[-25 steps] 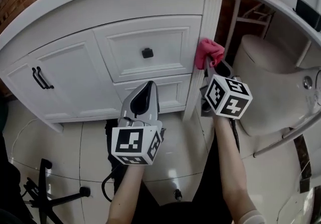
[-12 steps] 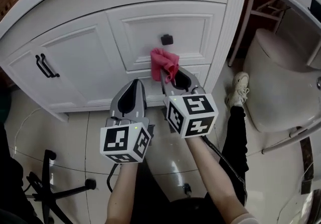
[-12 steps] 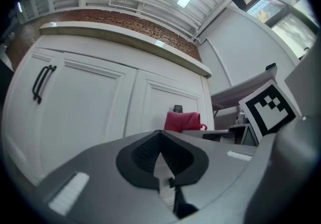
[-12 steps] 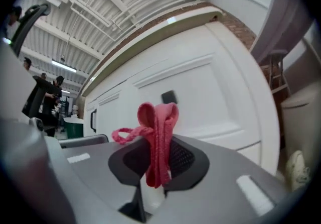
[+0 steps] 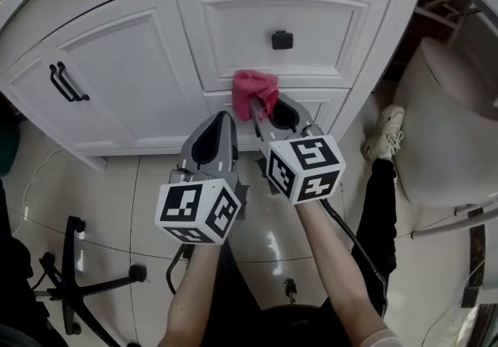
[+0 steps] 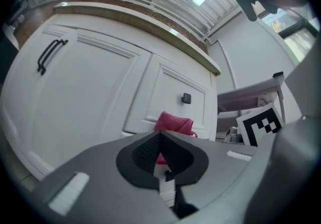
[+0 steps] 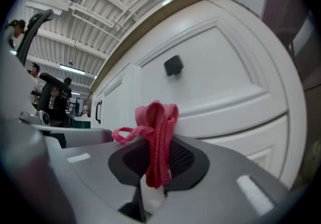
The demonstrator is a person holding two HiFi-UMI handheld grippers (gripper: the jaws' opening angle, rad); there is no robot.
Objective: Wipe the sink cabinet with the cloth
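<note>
Pink cloth (image 5: 254,92) pinched in my right gripper's (image 5: 263,110) jaws, bunched beyond their tips toward the cabinet (image 5: 117,65) front; left gripper's (image 5: 223,117) jaws together, empty.

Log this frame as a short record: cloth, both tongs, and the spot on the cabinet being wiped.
cloth: pink, bunched, clamped in the right tongs
spot: cabinet front, at the lower edge of the top drawer, below the black knob
contact: cloth looks pressed to the front
right tongs: shut on cloth
left tongs: shut, empty, beside the right, short of the cabinet
handle: black, on the left door, untouched
</note>
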